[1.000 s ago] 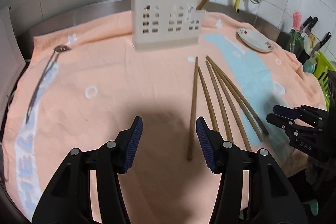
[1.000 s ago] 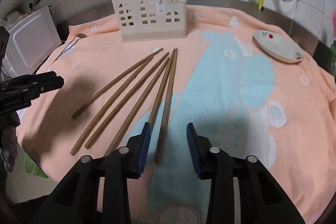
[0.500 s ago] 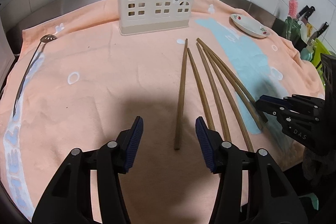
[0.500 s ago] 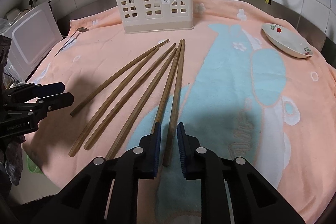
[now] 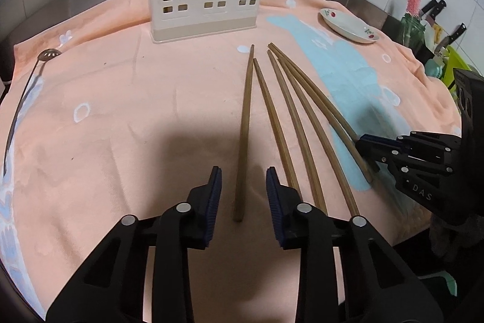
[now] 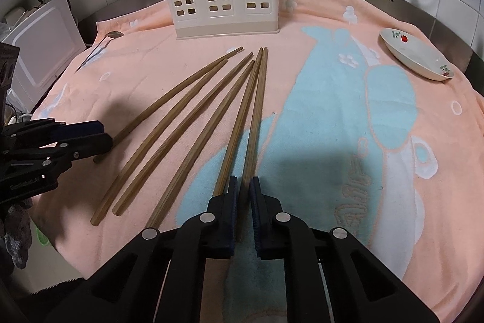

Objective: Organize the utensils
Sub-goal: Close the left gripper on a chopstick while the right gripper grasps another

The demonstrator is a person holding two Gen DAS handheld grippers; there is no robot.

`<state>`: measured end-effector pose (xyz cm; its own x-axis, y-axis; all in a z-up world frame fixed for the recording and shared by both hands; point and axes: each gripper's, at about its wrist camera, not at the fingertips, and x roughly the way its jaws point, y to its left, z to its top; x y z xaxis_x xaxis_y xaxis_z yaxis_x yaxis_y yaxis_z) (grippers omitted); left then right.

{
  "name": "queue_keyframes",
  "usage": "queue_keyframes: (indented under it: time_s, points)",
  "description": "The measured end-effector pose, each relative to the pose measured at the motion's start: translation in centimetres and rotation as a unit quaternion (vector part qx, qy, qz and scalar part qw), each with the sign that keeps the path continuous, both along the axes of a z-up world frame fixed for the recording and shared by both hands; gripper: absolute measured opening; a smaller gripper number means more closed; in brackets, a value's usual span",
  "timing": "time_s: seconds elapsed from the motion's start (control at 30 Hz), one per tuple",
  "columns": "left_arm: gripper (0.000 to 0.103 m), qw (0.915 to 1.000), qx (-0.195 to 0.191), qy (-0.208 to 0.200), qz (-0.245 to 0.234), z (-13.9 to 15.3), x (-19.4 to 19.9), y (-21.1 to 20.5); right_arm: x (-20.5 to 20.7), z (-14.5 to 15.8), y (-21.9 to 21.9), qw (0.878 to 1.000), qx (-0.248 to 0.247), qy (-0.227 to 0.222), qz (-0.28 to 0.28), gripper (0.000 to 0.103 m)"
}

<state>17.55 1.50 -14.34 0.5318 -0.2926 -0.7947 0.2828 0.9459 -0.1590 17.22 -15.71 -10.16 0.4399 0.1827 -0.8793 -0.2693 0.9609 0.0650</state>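
Both my grippers tilt steeply down at the towel (image 6: pixel 348 117). My right gripper (image 6: pixel 244 202) pinches the rightmost chopstick (image 6: pixel 257 117); my left gripper (image 5: pixel 243 196), jaws just narrowing, straddles the leftmost chopstick (image 5: pixel 245 123) untouched.

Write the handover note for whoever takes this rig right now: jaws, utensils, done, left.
Right gripper: jaws shut on the rightmost chopstick, still flat on the towel.
Left gripper: jaws have just been closing, straddling the leftmost chopstick, pads not yet touching it.
Six chopsticks lie fanned on the towel before the utensil holder.
Done: a few chopsticks already stand in the holder's end compartments.
Left: lift both chopsticks, slot them in, then the other four. A long-handled spoon also lies loose on the towel.
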Motion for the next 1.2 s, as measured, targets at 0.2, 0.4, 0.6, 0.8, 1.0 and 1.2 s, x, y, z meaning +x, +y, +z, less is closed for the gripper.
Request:
queue_keyframes:
  time_s: [0.2,0.4,0.6,0.8,1.0,1.2]
  points:
    - [0.022,1.0,0.002,0.009,-0.004,-0.3,1.3,-0.7,0.0,0.0,0.1,1.0,-0.003,0.001,-0.002,0.008]
    - [0.019,0.9998,0.002,0.018,-0.002,-0.9,2.1,-0.7,0.1,0.0,0.0,1.0,-0.001,0.002,-0.002,0.008]
    - [0.018,0.9998,0.003,0.02,-0.002,-1.3,2.2,-0.7,0.2,-0.1,-0.2,1.0,-0.002,0.001,-0.001,0.008]
    - [0.012,0.9994,0.023,0.024,-0.002,-1.3,2.1,-1.1,0.1,-0.1,-0.1,1.0,-0.007,-0.001,-0.001,0.008]
    - [0.01,0.9992,0.029,0.027,-0.002,-1.3,2.2,-1.3,0.1,-0.1,0.2,1.0,-0.01,-0.003,0.001,0.008]
    - [0.005,0.9991,0.036,0.024,0.001,-1.1,2.3,-1.4,0.0,0.0,0.0,1.0,-0.007,-0.007,-0.001,0.008]
